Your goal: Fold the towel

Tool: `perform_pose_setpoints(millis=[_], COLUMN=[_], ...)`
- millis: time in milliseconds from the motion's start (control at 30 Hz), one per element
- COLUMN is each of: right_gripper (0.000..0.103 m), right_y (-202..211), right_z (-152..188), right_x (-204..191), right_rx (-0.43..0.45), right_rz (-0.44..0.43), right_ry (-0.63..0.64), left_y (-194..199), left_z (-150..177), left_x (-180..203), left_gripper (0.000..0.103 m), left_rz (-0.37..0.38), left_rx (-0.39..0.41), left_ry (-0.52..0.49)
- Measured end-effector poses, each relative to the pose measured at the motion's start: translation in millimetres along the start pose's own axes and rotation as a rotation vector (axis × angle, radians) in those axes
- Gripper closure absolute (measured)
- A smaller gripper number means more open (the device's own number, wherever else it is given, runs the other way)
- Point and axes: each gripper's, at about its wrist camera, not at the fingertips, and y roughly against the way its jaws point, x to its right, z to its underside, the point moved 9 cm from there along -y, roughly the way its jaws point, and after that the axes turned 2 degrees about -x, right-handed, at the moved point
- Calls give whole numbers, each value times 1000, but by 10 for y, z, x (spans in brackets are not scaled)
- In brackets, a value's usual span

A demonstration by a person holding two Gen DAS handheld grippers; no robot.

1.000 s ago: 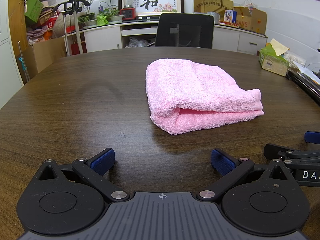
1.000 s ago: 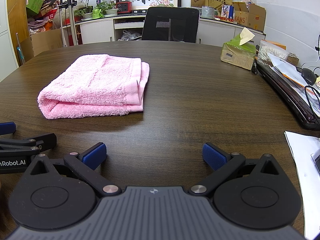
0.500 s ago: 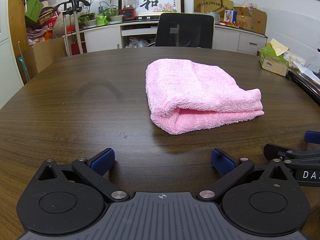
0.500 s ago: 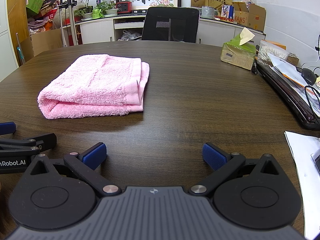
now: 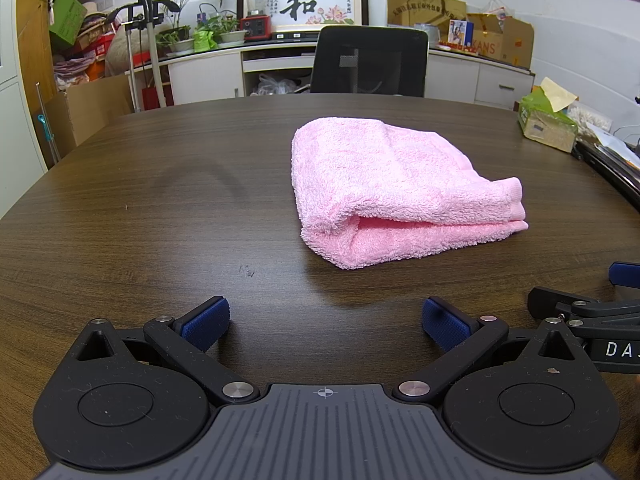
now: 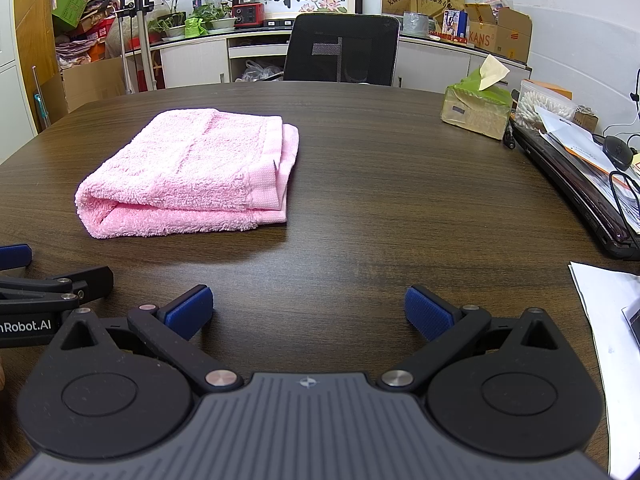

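Note:
A pink towel (image 5: 392, 188) lies folded into a thick rectangle on the dark wooden table (image 5: 160, 208), ahead and to the right in the left wrist view. In the right wrist view the same pink towel (image 6: 192, 172) lies ahead to the left, its hemmed edges stacked on its right side. My left gripper (image 5: 326, 320) rests low near the table's front, open, with nothing between its blue pads. My right gripper (image 6: 308, 312) sits beside it, open and empty too. Both are well short of the towel.
A black office chair (image 6: 340, 52) stands behind the table. A green tissue box (image 6: 476, 108), a laptop (image 6: 576, 196) with papers and a mouse line the right side. White paper (image 6: 608, 340) lies near the right gripper. Cabinets and boxes fill the back wall.

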Motion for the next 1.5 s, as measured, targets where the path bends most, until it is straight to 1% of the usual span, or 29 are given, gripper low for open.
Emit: perform_pose_setpoints(millis=[1000, 1167, 1500], right_gripper=[0, 0, 0], right_y=[-6, -7, -8], right_z=[-7, -8, -12], right_x=[6, 11, 17], right_rx=[1, 1, -1], right_rz=[3, -3, -10], right_ry=[0, 5, 10], left_y=[-6, -21, -32], left_z=[-1, -10, -31], left_x=[3, -9, -49], left_gripper=[0, 0, 0], left_rz=[1, 16, 9], left_rx=[0, 1, 6], left_ry=[0, -14, -7])
